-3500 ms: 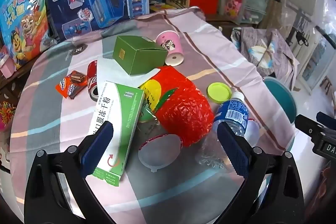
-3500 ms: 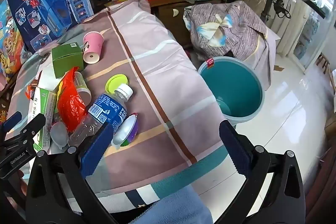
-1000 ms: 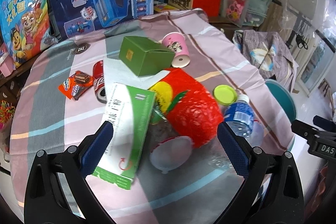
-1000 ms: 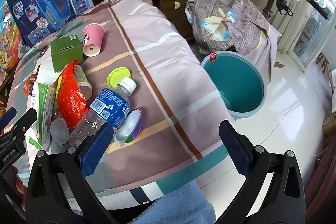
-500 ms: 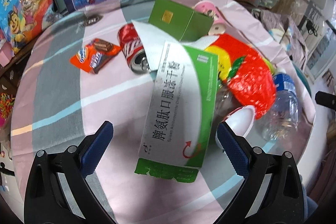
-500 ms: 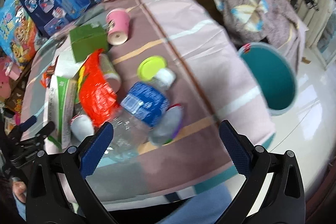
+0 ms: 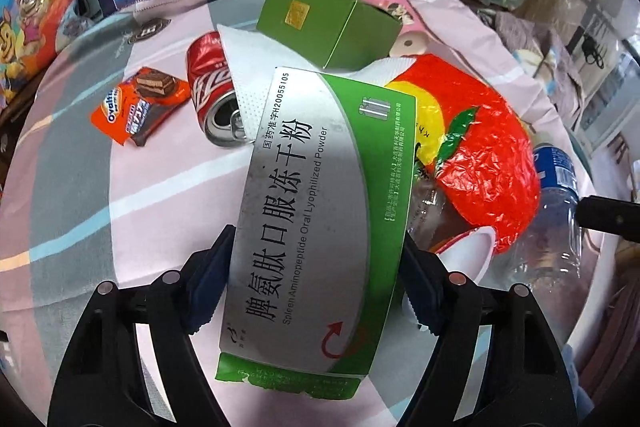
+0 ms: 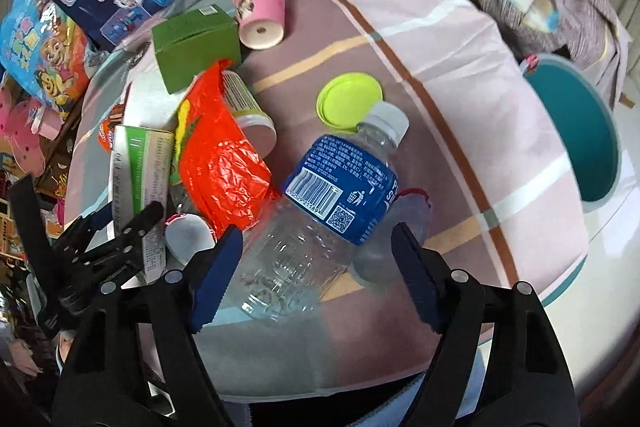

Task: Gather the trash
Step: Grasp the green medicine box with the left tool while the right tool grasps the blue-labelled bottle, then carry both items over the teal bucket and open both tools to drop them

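A long green and white medicine box lies between the pads of my left gripper. The jaws are closing and both pads touch the box's long sides. From the right wrist view the same box and left gripper show at the left. A clear plastic bottle with a blue label lies on its side between the fingers of my right gripper. Those jaws are closing too, with a gap still showing on the right side. A teal trash bin stands on the floor beyond the table's right edge.
A red plastic bag, a red soda can, an orange snack wrapper, a green carton, a pink paper cup, a lime lid and a small white cup lie on the striped tablecloth. Toy boxes line the back.
Both grippers have come down and forward onto the trash pile. The left jaws narrowed around the medicine box, the right jaws around the bottle.
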Available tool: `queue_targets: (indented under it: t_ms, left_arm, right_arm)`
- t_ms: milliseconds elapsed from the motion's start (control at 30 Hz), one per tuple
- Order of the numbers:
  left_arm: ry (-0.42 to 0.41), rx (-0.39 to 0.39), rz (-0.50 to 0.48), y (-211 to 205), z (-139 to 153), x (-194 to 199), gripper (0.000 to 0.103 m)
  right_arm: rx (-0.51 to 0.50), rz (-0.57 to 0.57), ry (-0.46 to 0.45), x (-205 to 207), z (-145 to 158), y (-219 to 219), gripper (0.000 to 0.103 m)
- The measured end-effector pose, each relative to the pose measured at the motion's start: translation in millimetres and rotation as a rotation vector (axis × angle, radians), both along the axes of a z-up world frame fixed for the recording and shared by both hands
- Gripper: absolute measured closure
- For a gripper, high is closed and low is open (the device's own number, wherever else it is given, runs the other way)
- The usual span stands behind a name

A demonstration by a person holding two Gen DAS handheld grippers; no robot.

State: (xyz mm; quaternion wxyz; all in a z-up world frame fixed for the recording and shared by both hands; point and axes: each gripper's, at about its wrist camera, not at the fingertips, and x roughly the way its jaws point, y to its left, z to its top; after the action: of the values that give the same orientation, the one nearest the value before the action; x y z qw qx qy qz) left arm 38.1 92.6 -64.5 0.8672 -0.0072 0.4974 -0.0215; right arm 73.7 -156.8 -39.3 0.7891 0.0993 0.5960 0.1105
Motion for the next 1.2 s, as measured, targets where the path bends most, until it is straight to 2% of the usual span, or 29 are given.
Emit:
queue_targets:
  t_ms: [167, 333, 433, 667, 767, 1000, 1200]
  left_arm:
    - [0.02, 0.006, -0.004, 1, -6, -2, 0.025]
    - [0.034, 0.005, 0.015, 2, -11, 2, 0.024]
    - [0.022, 0.014, 0.019, 1, -7, -1, 0.026]
    - [-0.062, 0.005, 0.044, 7, 39, -14, 0.026]
    - [-0.083, -0.02, 0.018, 0, 59, -13, 0.026]
    - [-0.092, -0.074, -0.145, -62, 91, 12, 0.026]
    - [-0.075, -0.072, -0.35, -167, 106, 54, 0.026]
  right_arm:
    - [0.002, 0.002, 0.052, 13, -20, 6, 0.029]
    - [0.046, -0.002, 0.1, 22, -39, 11, 0.029]
    - [0.079, 0.032, 0.053, 19, -33, 15, 0.037]
    - [0.173, 0.048, -0.038, 12, 2, 7, 0.037]
    - [0.207, 0.036, -0.082, 12, 22, -7, 0.037]
    - [0.224, -0.078, -0.197, 13, 63, -81, 0.037]
    - [0.157, -0.264, -0.283, 12, 81, -182, 0.037]
